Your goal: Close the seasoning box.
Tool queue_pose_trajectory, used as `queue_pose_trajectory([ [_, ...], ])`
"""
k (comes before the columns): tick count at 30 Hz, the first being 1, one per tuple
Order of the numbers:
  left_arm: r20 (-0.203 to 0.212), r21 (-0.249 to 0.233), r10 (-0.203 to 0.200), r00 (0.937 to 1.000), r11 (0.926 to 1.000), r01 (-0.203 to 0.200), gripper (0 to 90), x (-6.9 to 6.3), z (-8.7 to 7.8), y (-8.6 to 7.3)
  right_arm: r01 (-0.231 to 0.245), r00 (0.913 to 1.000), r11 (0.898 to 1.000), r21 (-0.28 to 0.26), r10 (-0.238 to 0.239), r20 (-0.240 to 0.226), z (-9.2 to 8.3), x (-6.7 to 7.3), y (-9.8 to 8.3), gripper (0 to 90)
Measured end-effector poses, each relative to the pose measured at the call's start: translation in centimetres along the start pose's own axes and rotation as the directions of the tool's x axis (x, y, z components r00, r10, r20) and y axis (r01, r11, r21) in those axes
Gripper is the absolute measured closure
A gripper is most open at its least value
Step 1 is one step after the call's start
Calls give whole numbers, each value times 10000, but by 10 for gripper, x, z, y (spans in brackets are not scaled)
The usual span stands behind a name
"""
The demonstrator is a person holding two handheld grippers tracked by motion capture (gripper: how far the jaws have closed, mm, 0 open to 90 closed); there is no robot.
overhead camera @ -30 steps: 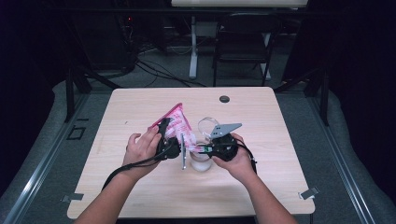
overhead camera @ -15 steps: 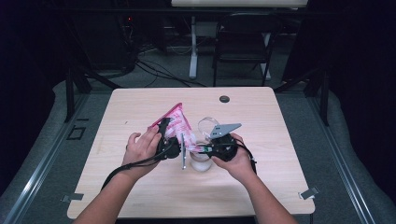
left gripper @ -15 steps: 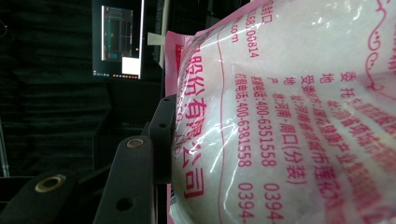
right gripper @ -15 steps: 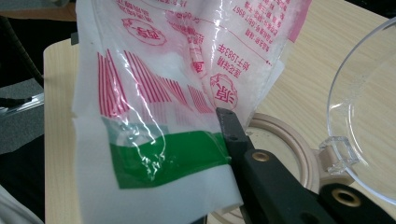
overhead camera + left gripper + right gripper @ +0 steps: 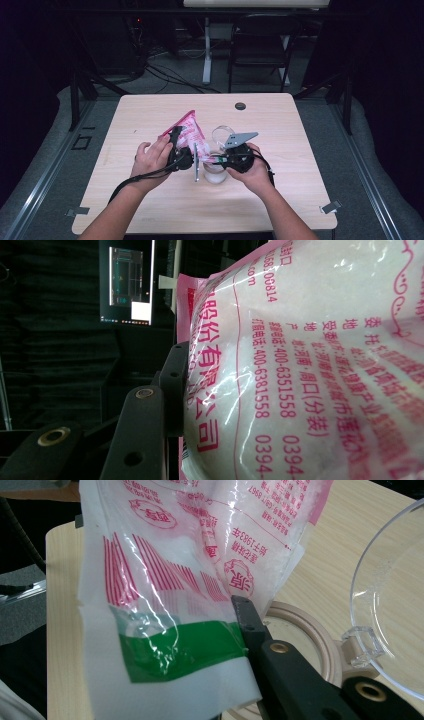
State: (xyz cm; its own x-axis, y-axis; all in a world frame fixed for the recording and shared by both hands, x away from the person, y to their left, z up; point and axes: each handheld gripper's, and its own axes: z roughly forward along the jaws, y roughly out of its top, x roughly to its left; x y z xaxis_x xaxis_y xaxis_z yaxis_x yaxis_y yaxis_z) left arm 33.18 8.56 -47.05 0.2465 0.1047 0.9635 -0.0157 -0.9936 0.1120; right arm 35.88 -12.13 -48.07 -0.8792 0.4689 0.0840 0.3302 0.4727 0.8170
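A pink-and-white printed plastic bag [image 5: 189, 131] of white granules is held tilted above the table between both hands. My left gripper [image 5: 179, 146] is shut on the bag's full body. In the left gripper view one finger [image 5: 172, 385] presses the bag [image 5: 310, 360], and the other is hidden behind it. My right gripper [image 5: 214, 160] is shut on the bag's lower end. Its finger [image 5: 247, 615] pinches the film [image 5: 175, 580] beside a green band [image 5: 180, 647]. Below it stands a clear jar [image 5: 215, 174] with a beige rim [image 5: 305, 630].
A clear plastic lid [image 5: 221, 134] hangs off the jar by its hinge, also close on the right as the lid [image 5: 390, 595]. A black round grommet [image 5: 240, 106] sits near the table's far edge. A folding chair [image 5: 260, 50] stands behind the table [image 5: 300, 190].
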Motion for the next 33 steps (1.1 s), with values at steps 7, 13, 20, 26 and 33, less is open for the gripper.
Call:
queue_pose_trajectory([
  [7, 13, -8, 26, 10000, 10000, -26, 598, 0, 0, 0, 5, 10000, 10000, -7, -5, -5, 0, 0, 0, 900],
  [13, -42, -54, 109, 9999, 9999, -109, 598, 0, 0, -1, 36, 10000, 10000, 23, -36, -19, 1, 0, 0, 900],
  [20, -189, -6, 247, 9995, 9997, -247, 598, 1, -2, 1, 35, 10000, 10000, 34, -35, -21, 1, 0, 0, 900],
  [26, -187, -9, 244, 9995, 9997, -244, 598, 1, -2, 1, 44, 10000, 10000, 55, -44, -14, 1, 0, 0, 900],
  [33, -261, -40, 294, 9992, 9996, -295, 598, 2, -3, 1, 52, 10000, 10000, 43, -52, -27, 1, 0, 0, 900],
])
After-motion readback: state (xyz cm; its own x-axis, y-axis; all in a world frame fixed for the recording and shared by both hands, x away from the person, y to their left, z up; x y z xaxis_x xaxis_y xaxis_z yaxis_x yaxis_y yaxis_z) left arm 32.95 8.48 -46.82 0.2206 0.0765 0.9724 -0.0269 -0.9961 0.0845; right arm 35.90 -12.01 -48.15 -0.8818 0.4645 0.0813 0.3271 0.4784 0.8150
